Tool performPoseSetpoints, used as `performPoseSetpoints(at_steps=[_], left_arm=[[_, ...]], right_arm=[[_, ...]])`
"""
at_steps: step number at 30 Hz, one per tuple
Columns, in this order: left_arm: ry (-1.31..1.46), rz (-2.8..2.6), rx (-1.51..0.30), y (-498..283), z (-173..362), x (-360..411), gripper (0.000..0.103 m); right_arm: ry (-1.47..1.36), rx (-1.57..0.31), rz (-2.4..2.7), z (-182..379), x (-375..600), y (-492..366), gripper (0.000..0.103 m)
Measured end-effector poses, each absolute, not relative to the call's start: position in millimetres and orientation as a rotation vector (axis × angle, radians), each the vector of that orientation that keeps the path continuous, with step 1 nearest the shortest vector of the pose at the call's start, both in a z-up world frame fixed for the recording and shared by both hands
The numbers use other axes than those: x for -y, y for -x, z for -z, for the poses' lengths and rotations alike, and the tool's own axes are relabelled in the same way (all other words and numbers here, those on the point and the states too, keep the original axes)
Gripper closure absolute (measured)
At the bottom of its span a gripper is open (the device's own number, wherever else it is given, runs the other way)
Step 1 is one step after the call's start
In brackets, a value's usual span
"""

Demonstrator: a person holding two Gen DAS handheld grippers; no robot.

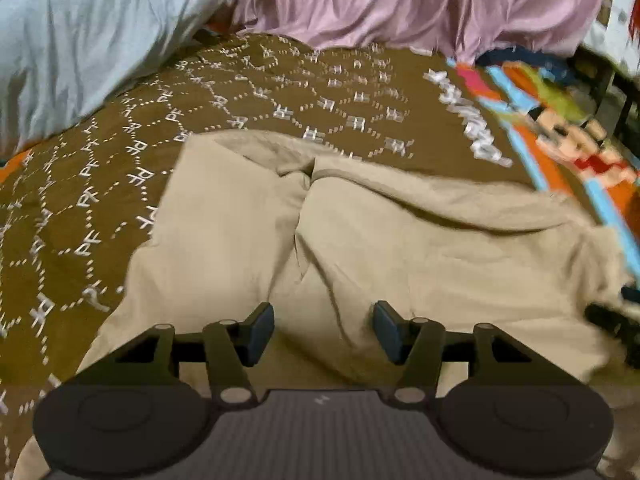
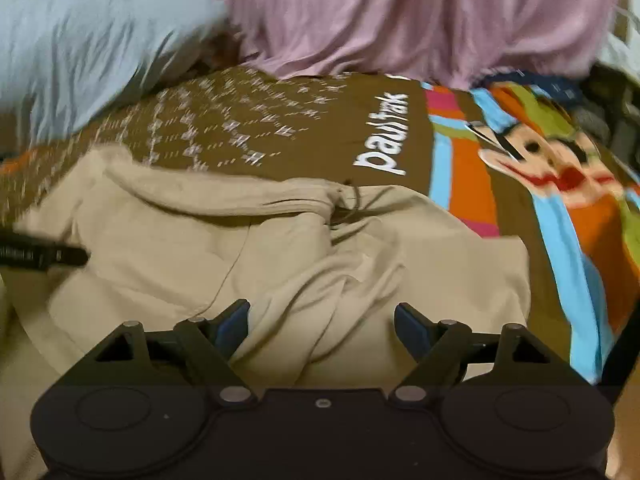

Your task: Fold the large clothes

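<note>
A beige garment (image 1: 360,240) lies rumpled on the brown patterned bedspread (image 1: 100,200). It looks like trousers with a drawstring waist (image 2: 348,204), partly folded over. My left gripper (image 1: 324,332) is open just above the cloth, nothing between its blue pads. My right gripper (image 2: 322,332) is open too, low over a bunched fold of the beige garment (image 2: 320,280). The tip of the right gripper shows at the right edge of the left wrist view (image 1: 616,320). The left gripper shows at the left edge of the right wrist view (image 2: 40,254).
A light blue pillow (image 1: 88,32) lies at the back left. Pink cloth (image 1: 420,4) hangs along the back. The bedspread has a colourful monkey print (image 2: 540,160) at the right, and the bed's edge falls away beyond it.
</note>
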State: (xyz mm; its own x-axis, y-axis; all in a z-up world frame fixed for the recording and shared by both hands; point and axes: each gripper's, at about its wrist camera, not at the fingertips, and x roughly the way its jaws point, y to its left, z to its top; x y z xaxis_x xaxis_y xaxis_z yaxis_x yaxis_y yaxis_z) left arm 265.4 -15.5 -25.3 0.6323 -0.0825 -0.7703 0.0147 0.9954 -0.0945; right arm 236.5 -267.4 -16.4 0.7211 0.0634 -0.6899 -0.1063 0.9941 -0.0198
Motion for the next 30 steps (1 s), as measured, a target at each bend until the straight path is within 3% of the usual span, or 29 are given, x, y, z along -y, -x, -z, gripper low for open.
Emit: performPoseSetpoints(at_steps=[7, 9, 12, 22, 30], left_arm=[[0.063, 0.073, -0.829, -171, -21, -20, 0.022], [0.094, 0.092, -0.832, -139, -24, -33, 0.018], [0.162, 0.083, -0.834, -96, -23, -51, 0.013], [0.227, -0.036, -0.799, -5, -31, -88, 0.002], [0.116, -0.05, -0.736, 34, -39, -93, 0.0]], right_arm=[[0.134, -0.817, -0.16, -20, 272, -157, 0.022], [0.152, -0.794, -0.173, -32, 272, -121, 0.012], [0.208, -0.748, -0.173, -41, 264, -67, 0.007], [0.412, -0.814, -0.037, -15, 229, -10, 0.007], [0.229, -0.848, 0.302, -44, 299, 66, 0.003]])
